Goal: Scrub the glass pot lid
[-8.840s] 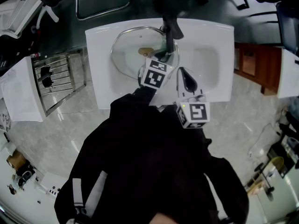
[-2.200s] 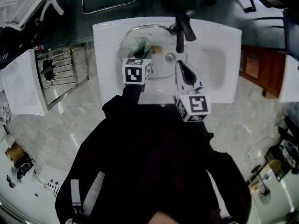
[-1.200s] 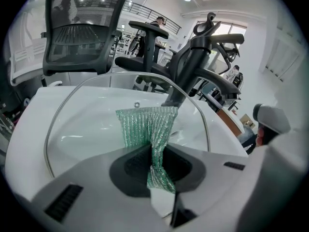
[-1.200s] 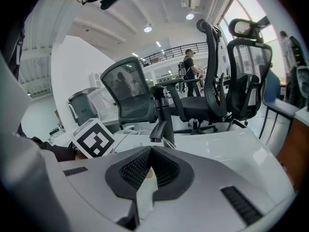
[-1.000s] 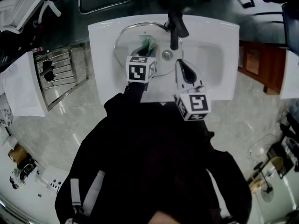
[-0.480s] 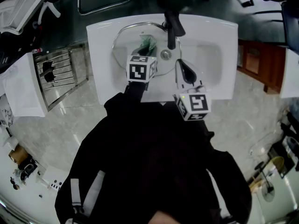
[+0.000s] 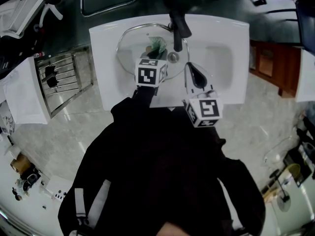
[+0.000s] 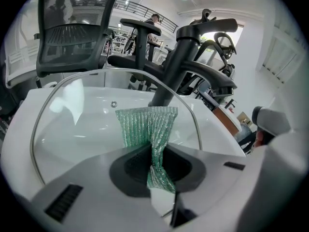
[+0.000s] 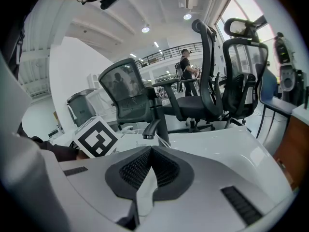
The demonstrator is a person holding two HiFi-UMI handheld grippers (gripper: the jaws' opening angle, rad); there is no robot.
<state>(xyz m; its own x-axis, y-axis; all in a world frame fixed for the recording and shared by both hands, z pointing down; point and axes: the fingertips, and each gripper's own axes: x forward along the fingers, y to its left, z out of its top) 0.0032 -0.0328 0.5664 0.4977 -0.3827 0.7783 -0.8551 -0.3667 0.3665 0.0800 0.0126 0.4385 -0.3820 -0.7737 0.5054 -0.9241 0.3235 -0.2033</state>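
Head view is showing the white sink (image 7: pixel 103 48) holding the glass pot lid (image 7: pixel 129 58) beneath the black faucet (image 7: pixel 177 26). Left tongs (image 8: pixel 153 153) are clenching a green scouring cloth (image 8: pixel 147 122) against the lid, mid-scrub by my reading, while right tongs (image 9: pixel 145 178) are hovering clenched and empty. Next, the cloth is probably needing firm sweeps across unscrubbed glass.

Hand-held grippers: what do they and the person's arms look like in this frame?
The left hand-held gripper and the right hand-held gripper both have pale grey-white moulded shells with small dark slots. Black pads line the jaws. Each carries a white cube printed with black square markers. No cables show. The person wears black sleeves.
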